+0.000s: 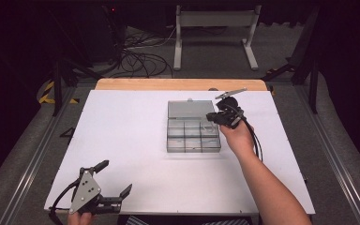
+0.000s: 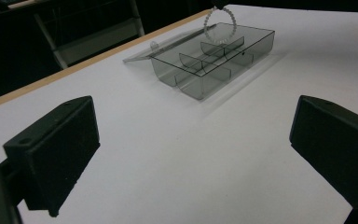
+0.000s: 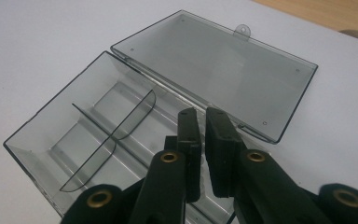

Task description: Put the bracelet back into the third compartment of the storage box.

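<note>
- Nearest you, your left gripper [image 1: 104, 193] rests at the table's [image 1: 131, 140] near edge, jaws wide apart, holding nothing.
- Your right gripper [image 1: 214, 117] hangs over the open compartment box [image 1: 193, 136], jaws nearly together; whether they pinch anything, you cannot tell here.
- From the left gripper view, a bead ring [image 2: 220, 25] dangles over the box's far compartments.
- Its lid [image 3: 223, 70] lies flat beyond; lowering is probably next.

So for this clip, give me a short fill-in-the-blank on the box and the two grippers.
1. The clear box has its lid ____.
2. A ring of ____ hangs above the box.
3. The left gripper has its jaws ____.
4. The right gripper is above the ____.

Missing words: open; beads; open; box
</note>
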Available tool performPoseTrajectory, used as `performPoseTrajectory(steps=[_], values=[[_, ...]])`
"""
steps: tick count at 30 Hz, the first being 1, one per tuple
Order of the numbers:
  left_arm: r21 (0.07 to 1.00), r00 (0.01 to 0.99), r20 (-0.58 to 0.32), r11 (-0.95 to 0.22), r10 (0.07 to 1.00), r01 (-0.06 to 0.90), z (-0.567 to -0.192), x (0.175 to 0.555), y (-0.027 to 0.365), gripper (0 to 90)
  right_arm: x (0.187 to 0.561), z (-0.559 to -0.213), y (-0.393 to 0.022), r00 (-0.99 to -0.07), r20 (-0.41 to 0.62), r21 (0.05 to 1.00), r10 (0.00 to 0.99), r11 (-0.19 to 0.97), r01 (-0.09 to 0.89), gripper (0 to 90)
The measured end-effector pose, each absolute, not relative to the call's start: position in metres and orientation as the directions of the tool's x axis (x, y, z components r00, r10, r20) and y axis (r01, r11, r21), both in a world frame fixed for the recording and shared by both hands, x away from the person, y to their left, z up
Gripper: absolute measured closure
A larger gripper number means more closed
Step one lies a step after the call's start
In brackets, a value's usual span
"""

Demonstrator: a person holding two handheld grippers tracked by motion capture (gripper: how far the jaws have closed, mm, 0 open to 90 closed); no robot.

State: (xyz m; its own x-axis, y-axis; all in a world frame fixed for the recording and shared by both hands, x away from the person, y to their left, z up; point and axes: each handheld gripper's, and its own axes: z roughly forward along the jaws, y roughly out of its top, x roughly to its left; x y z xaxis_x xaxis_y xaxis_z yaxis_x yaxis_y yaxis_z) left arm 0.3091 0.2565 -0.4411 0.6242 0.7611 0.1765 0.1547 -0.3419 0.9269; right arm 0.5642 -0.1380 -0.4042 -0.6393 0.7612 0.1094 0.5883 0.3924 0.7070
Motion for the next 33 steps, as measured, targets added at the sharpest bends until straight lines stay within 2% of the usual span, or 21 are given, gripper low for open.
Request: performPoseTrajectory(steps=[5, 10, 14, 18, 21, 27, 33], values=[[0.927, 0.624, 0.176, -0.341, 0.762, 0.154, -0.441, 0.309, 0.257, 1.9, 0.566, -0.407, -0.138, -0.634, 0.123, 0.697, 0.764, 0.388, 0.603, 84.4], [0.927, 0.624, 0.177, -0.341, 0.761, 0.154, -0.441, 0.309, 0.256, 1.9, 0.569, -0.409, -0.143, -0.603, 0.119, 0.703, 0.789, 0.362, 0.612, 65.7], [0.928, 0.625, 0.174, -0.34, 0.761, 0.155, -0.441, 0.31, 0.256, 1.9, 0.567, -0.407, -0.145, -0.615, 0.104, 0.724, 0.782, 0.365, 0.586, 50.6], [0.928, 0.626, 0.171, -0.338, 0.761, 0.158, -0.441, 0.31, 0.256, 1.9, 0.564, -0.402, -0.145, -0.633, 0.101, 0.751, 0.767, 0.359, 0.555, 31.4], [0.927, 0.626, 0.17, -0.339, 0.761, 0.16, -0.442, 0.31, 0.256, 1.9, 0.559, -0.397, -0.142, -0.649, 0.091, 0.763, 0.755, 0.366, 0.533, 21.3], [0.928, 0.626, 0.168, -0.337, 0.761, 0.161, -0.441, 0.31, 0.255, 1.9, 0.543, -0.384, -0.137, -0.687, 0.048, 0.791, 0.726, 0.392, 0.47, 12.0], [0.928, 0.625, 0.171, -0.338, 0.762, 0.158, -0.441, 0.309, 0.255, 1.9, 0.527, -0.372, -0.135, -0.71, 0.011, 0.813, 0.704, 0.407, 0.416, 8.2]])
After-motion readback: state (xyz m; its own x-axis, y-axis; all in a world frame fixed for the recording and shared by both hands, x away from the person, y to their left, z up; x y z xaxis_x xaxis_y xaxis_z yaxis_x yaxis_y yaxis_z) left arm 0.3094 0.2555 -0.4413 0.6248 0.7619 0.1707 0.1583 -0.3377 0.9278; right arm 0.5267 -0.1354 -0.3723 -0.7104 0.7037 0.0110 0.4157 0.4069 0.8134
